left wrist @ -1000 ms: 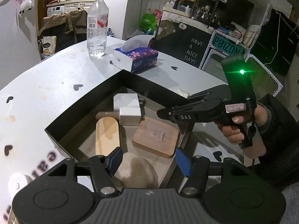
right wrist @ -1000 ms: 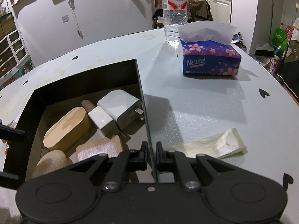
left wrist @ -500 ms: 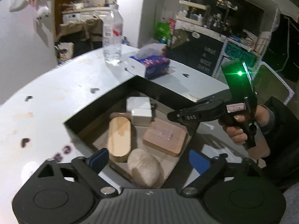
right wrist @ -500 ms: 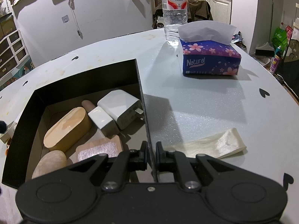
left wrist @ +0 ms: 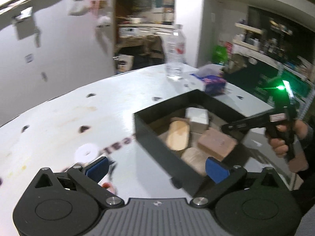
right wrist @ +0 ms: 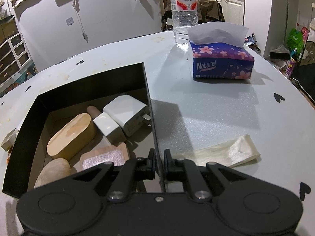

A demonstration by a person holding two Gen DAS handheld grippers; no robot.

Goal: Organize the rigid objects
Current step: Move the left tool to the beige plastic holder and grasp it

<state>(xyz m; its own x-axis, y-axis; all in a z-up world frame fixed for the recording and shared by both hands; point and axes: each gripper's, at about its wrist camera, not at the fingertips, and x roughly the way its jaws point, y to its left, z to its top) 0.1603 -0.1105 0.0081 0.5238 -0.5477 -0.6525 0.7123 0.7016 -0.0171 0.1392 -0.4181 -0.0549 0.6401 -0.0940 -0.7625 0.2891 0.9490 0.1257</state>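
Observation:
A black open box (right wrist: 19, 137) stands on the white table. It holds a wooden oval block (right wrist: 69, 133), a white charger (right wrist: 126, 114), a smaller white adapter (right wrist: 108, 125), a tan pad (right wrist: 104, 157) and a beige stone (right wrist: 53, 171). My right gripper (right wrist: 158, 157) is shut on the box's thin right wall. In the blurred left wrist view, my left gripper (left wrist: 157, 169) hangs above the near corner of the box (left wrist: 153, 137). Its jaws are opening and its blue pads (left wrist: 97, 167) touch nothing. The right gripper (left wrist: 228, 126) shows at the box's far side.
A water bottle (right wrist: 184, 9) and a blue tissue pack (right wrist: 220, 63) stand at the back of the table. A cream strip (right wrist: 226, 153) lies right of the box. A white tape roll (left wrist: 86, 151) lies left of it. A person's hand (left wrist: 279, 145) grips the right tool.
My left gripper's jaws have spread wide and it has drawn back and swung left off the box. The beige stone that sat between its pads now lies in the box. The right gripper kept still.

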